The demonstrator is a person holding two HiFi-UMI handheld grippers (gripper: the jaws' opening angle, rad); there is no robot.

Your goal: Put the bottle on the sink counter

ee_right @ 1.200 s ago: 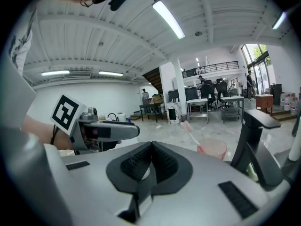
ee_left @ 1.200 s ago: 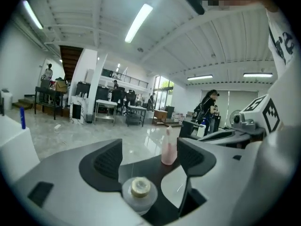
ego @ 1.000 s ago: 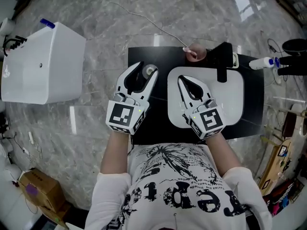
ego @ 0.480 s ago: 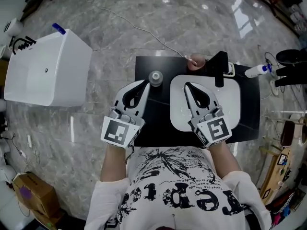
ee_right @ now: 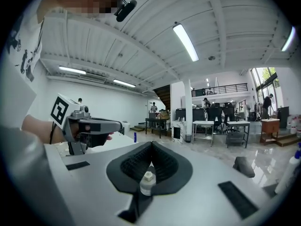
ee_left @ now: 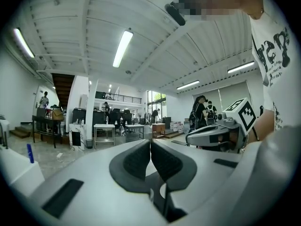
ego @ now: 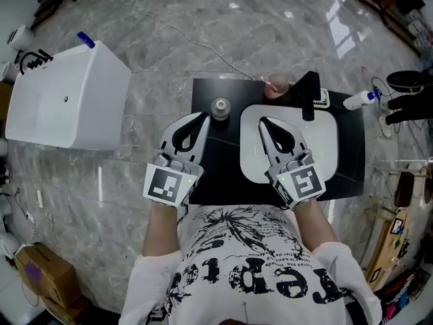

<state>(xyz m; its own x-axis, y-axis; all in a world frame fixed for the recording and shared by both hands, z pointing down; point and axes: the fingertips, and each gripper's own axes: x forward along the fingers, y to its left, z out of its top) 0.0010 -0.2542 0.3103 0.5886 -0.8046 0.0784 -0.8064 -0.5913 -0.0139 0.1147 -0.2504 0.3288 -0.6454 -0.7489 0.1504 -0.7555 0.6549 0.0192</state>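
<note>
The bottle [ego: 219,107], seen from above as a round grey cap, stands upright on the black sink counter [ego: 210,175], left of the white basin [ego: 331,141]. My left gripper [ego: 201,117] lies just short of the bottle, apart from it, its jaws shut with nothing between them. The left gripper view shows the two pads [ee_left: 138,159] pressed together and no bottle. My right gripper [ego: 262,122] hovers over the basin, also shut and empty; its pads [ee_right: 164,166] meet at the tip.
A black faucet [ego: 310,93] rises at the basin's far rim, a pinkish object [ego: 276,85] beside it. A white spray bottle [ego: 358,100] lies off the counter's right end. A white box [ego: 67,97] with a blue cap [ego: 84,39] stands far left on the marble floor.
A second ago the left gripper's jaws stood open around the bottle. The gripper has since drawn back toward me and shut, leaving the bottle standing on the counter. The right gripper barely moved.
</note>
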